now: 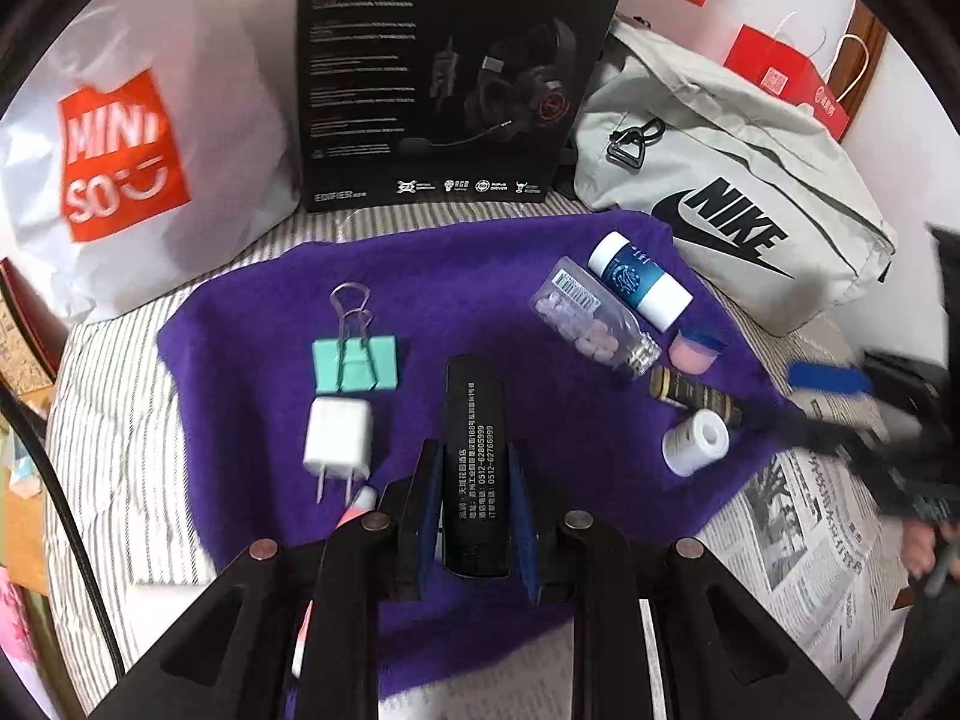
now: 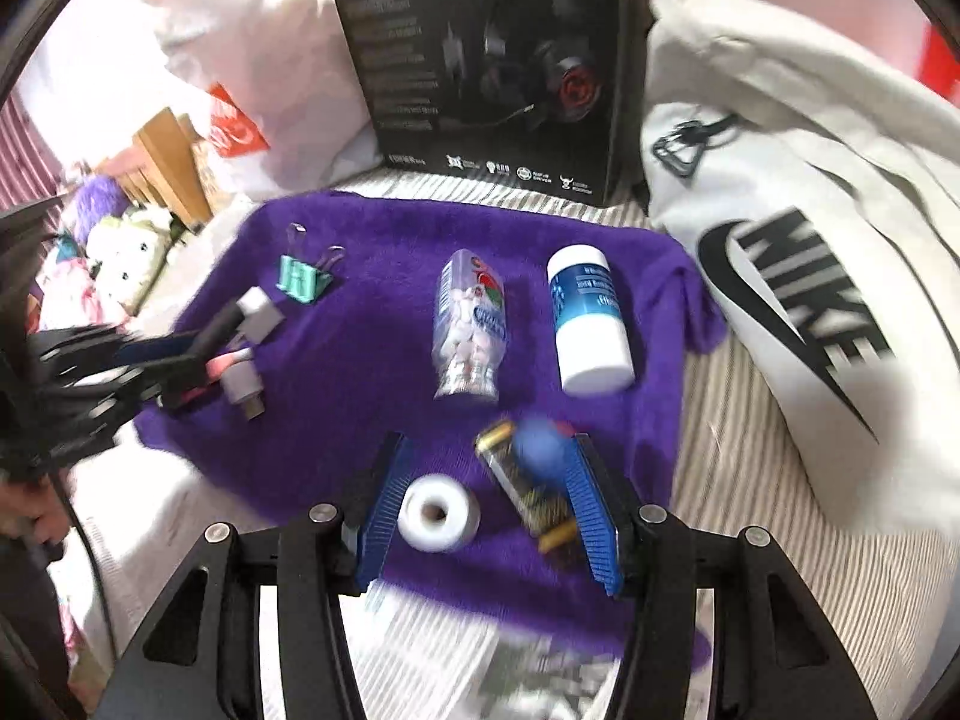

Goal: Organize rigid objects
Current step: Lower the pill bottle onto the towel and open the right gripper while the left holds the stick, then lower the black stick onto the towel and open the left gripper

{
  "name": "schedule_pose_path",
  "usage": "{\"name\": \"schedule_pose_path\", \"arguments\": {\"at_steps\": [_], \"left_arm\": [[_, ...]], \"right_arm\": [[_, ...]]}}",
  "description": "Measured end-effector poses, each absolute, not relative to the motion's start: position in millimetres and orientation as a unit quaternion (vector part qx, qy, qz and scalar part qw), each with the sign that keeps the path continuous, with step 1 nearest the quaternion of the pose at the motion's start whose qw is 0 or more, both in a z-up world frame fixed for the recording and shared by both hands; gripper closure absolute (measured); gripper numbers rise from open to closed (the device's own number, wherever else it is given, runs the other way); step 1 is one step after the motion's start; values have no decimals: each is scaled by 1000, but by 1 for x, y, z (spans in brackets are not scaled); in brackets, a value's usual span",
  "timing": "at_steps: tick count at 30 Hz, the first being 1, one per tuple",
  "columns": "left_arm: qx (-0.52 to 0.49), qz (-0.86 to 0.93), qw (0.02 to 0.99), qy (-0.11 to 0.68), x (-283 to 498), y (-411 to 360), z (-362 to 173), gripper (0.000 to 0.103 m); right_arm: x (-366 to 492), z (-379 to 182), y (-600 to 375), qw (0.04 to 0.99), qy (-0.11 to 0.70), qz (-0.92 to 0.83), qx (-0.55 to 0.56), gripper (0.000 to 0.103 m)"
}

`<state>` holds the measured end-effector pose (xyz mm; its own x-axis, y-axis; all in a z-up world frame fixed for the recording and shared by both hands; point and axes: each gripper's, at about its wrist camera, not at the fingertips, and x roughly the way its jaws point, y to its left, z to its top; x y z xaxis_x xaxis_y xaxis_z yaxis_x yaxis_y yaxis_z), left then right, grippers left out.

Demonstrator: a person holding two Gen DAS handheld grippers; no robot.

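**Two grippers over a purple towel of small objects**

Two grippers work over a purple towel (image 1: 492,276) spread on a striped bed (image 1: 114,420). The left gripper (image 1: 475,474) has its fingers (image 1: 427,480) closed against the two long sides of a black box (image 1: 474,456) with white print, which runs lengthwise between them and sticks out past the tips. Just left of it lie a white charger plug (image 1: 337,435) and, beyond that, a mint binder clip (image 1: 355,363).

The right gripper (image 2: 489,498) has its blue-ribbed fingers (image 2: 384,504) spread wide, gripping nothing. Between them on the towel lie a white tape roll (image 2: 438,513), close to the left finger, and a dark battery with gold ends (image 2: 528,489), tilted and close to the right finger; whether either one touches a finger is too blurred to tell. A blue blurred shape (image 2: 543,447) overlaps the battery's far end.

Beyond the fingers lie two containers on their sides, side by side and a little apart: a clear bottle (image 2: 471,330) partly filled with pale tablets, and a white bottle with a blue label (image 2: 588,318), whose contents are hidden.

At the back stand a black headphone box (image 1: 444,72), a white shopping bag (image 1: 120,150) and a grey Nike bag (image 1: 738,204). A newspaper (image 1: 804,534) lies by the towel's near right edge.
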<state>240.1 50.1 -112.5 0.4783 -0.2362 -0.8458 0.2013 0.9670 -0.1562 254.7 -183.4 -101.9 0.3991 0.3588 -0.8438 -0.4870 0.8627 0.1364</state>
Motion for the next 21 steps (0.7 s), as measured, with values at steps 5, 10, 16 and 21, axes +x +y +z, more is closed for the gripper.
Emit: {"name": "schedule_pose_path", "arguments": {"at_steps": [5, 10, 16, 21], "left_arm": [[-14, -128, 854, 504, 261, 45, -124, 82], [-6, -122, 849, 514, 275, 40, -136, 82], [10, -106, 843, 527, 282, 35, -152, 82], [31, -96, 844, 527, 281, 26, -155, 82]], "right_arm": [[226, -99, -202, 838, 481, 254, -47, 50], [205, -102, -220, 838, 485, 251, -19, 50], [197, -117, -219, 833, 497, 244, -11, 50], [194, -120, -225, 833, 499, 240, 4, 50]]}}
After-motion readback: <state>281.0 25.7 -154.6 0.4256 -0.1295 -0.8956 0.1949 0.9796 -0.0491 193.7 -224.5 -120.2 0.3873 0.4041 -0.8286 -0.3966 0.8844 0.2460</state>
